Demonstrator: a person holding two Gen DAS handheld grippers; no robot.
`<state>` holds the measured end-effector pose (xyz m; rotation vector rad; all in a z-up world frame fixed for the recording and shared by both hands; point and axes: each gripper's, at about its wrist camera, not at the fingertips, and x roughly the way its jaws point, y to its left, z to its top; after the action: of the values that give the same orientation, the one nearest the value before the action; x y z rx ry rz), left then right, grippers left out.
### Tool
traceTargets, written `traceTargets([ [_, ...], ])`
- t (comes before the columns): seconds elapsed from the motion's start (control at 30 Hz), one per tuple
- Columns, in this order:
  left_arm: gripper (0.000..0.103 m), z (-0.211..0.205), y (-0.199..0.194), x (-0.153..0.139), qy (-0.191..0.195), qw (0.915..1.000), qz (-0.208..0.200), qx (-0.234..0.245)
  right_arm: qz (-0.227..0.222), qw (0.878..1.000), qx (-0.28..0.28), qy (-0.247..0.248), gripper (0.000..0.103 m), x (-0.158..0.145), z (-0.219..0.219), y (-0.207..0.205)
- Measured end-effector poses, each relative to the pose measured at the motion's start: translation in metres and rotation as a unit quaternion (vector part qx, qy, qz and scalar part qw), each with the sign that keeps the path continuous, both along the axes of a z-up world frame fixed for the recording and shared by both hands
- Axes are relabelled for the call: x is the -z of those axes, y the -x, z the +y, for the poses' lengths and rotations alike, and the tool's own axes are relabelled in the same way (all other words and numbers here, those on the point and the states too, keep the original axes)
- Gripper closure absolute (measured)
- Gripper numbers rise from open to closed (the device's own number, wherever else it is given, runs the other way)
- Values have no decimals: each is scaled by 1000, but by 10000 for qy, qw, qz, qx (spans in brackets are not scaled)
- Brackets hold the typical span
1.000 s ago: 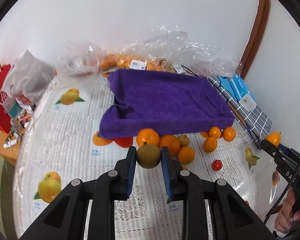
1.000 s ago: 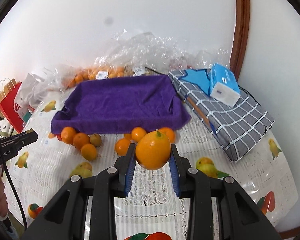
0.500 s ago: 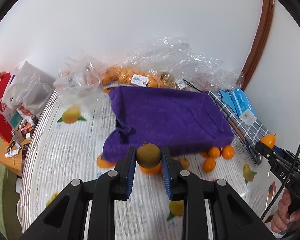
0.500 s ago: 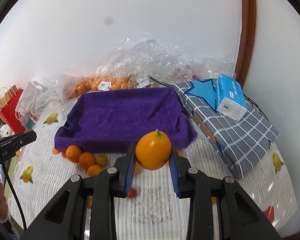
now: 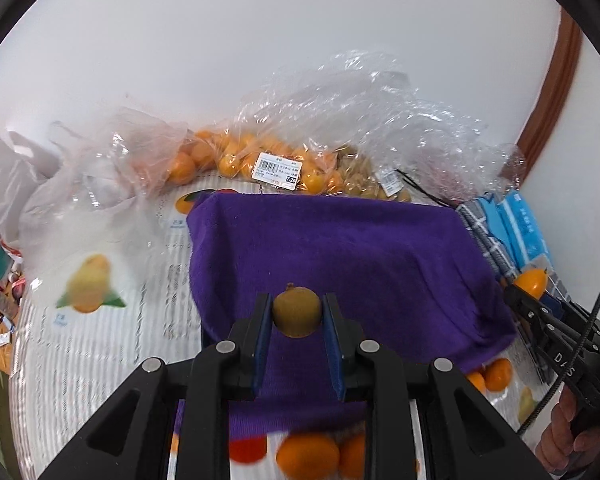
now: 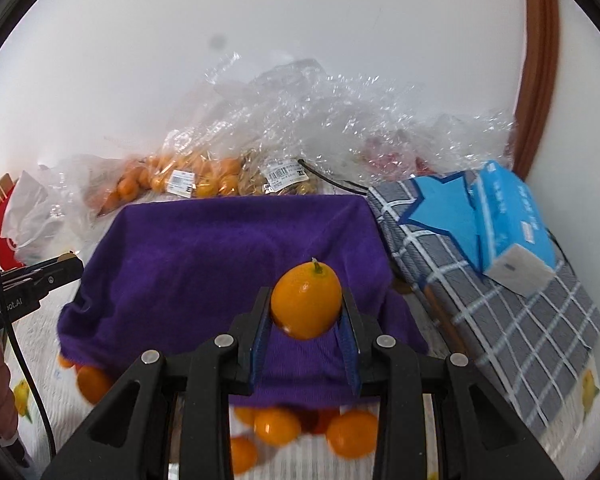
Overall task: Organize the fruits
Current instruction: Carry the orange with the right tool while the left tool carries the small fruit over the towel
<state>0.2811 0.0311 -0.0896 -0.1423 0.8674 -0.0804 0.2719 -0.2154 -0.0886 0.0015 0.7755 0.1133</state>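
My left gripper (image 5: 296,312) is shut on a small brown-green kiwi (image 5: 297,311), held over the near edge of the purple towel (image 5: 340,248) that covers a raised tray. My right gripper (image 6: 305,307) is shut on an orange lemon-shaped citrus (image 6: 306,300), also above the towel (image 6: 220,256). In the left wrist view the right gripper (image 5: 528,292) shows at the far right with the citrus (image 5: 533,281) at its tip. The left gripper's body (image 6: 28,288) shows at the left edge of the right wrist view. Several loose oranges (image 6: 278,424) lie on the table in front of the towel.
Clear plastic bags of oranges (image 5: 236,160) and crumpled wrap (image 6: 340,120) lie against the wall behind the towel. A grey checked cushion (image 6: 500,304) with a blue tissue pack (image 6: 508,224) sits to the right. White bags (image 5: 12,184) stand at the left. The tablecloth (image 5: 100,320) has fruit prints.
Both grippers have moved forward toward the wall with their fruit still held. The towel now fills the view under them and the loose oranges have slid to the bottom edge.
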Motion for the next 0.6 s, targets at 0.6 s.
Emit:
traceTargets([
  [0.6, 79, -8, -31, 44, -28, 9993, 369, 84, 422, 9991, -8, -2, 71, 52, 7, -41],
])
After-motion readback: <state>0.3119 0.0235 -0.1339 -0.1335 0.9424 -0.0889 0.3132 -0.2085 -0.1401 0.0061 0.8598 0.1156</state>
